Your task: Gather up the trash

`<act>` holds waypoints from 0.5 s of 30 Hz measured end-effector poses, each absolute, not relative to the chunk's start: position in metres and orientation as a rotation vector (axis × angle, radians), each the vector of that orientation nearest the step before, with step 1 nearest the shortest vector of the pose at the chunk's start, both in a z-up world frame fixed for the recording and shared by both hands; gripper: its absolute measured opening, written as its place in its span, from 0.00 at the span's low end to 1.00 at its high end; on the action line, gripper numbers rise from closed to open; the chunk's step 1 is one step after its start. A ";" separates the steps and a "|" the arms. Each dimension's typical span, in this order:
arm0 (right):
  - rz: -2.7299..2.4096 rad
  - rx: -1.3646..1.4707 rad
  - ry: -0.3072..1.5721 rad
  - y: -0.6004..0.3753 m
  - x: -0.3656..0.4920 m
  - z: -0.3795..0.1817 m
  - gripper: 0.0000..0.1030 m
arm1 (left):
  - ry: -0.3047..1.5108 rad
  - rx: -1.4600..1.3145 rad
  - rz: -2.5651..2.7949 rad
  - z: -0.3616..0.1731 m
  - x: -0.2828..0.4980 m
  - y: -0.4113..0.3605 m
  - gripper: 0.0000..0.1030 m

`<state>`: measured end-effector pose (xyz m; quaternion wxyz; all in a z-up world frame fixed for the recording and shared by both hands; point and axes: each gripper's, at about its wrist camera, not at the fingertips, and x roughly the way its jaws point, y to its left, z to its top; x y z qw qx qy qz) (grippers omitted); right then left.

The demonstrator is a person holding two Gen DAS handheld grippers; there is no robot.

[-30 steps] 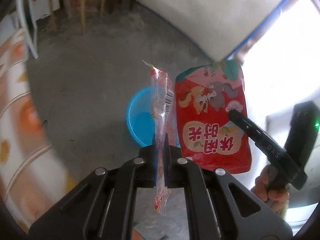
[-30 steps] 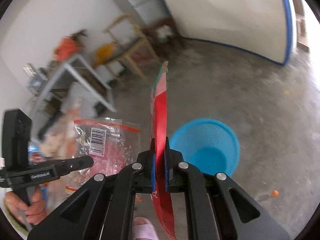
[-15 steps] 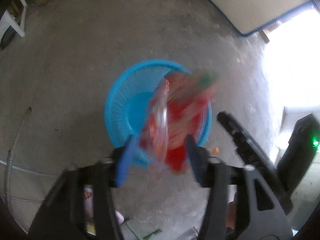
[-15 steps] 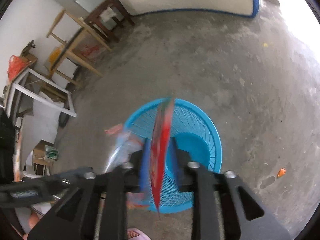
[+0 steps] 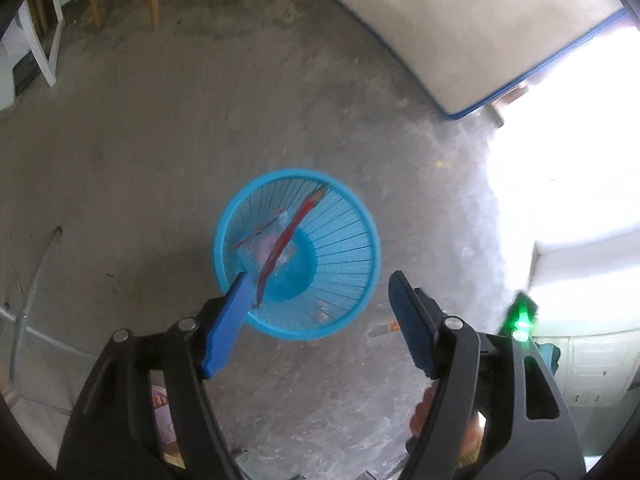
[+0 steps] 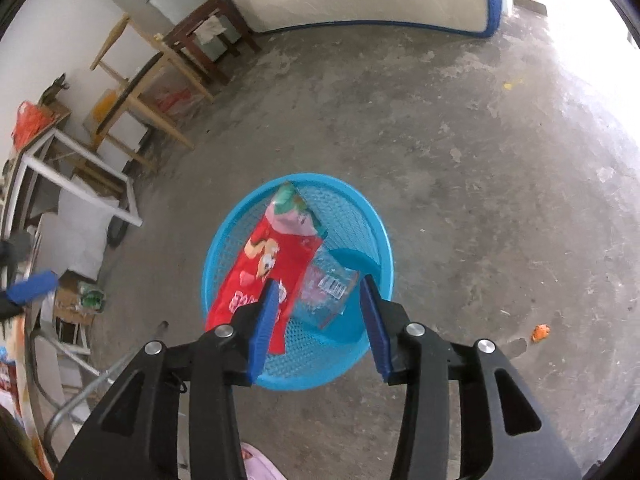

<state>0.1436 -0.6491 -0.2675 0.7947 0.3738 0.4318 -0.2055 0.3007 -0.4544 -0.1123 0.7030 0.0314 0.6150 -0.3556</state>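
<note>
A blue mesh basket (image 5: 344, 236) stands on the concrete floor below both grippers. Inside it a red snack bag (image 6: 264, 272) leans against the wall, edge-on in the left wrist view (image 5: 286, 236). A clear wrapper with a barcode (image 6: 328, 284) lies beside it (image 5: 260, 246). My left gripper (image 5: 318, 282) hangs over the basket's near rim with its jaws opening and nothing between them. My right gripper (image 6: 319, 283) is also above the basket, jaws opening and holding nothing. A blue pad of the left gripper (image 6: 32, 286) shows at the left edge.
Wooden tables (image 6: 160, 64) and a white metal frame (image 6: 76, 160) stand along the far left wall. An orange scrap (image 6: 540, 332) lies on the floor right of the basket. A foot in a pink slipper (image 6: 260, 464) is near the bottom edge. A blue-edged wall (image 5: 460, 40) stands behind.
Both grippers were shut on their wrappers, then opened over the basket. The red bag and the clear wrapper dropped into it. Both views now look more steeply down.
</note>
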 end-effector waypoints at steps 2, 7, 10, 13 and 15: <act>-0.409 0.800 0.937 -0.645 0.144 -0.266 0.40 | 1.326 0.058 -0.821 -0.089 0.297 -0.440 0.67; -0.315 0.868 0.935 -0.638 0.171 -0.264 0.46 | 1.207 0.061 -0.844 -0.029 0.264 -0.377 0.69; -0.281 0.875 0.971 -0.631 0.210 -0.269 0.58 | 1.140 0.033 -0.872 0.002 0.245 -0.323 0.71; -0.298 0.827 1.115 -0.622 0.260 -0.292 0.59 | 1.065 0.010 -0.846 0.022 0.224 -0.260 0.72; -0.317 0.773 1.213 -0.616 0.287 -0.314 0.59 | 1.049 -0.020 -0.802 0.026 0.215 -0.222 0.72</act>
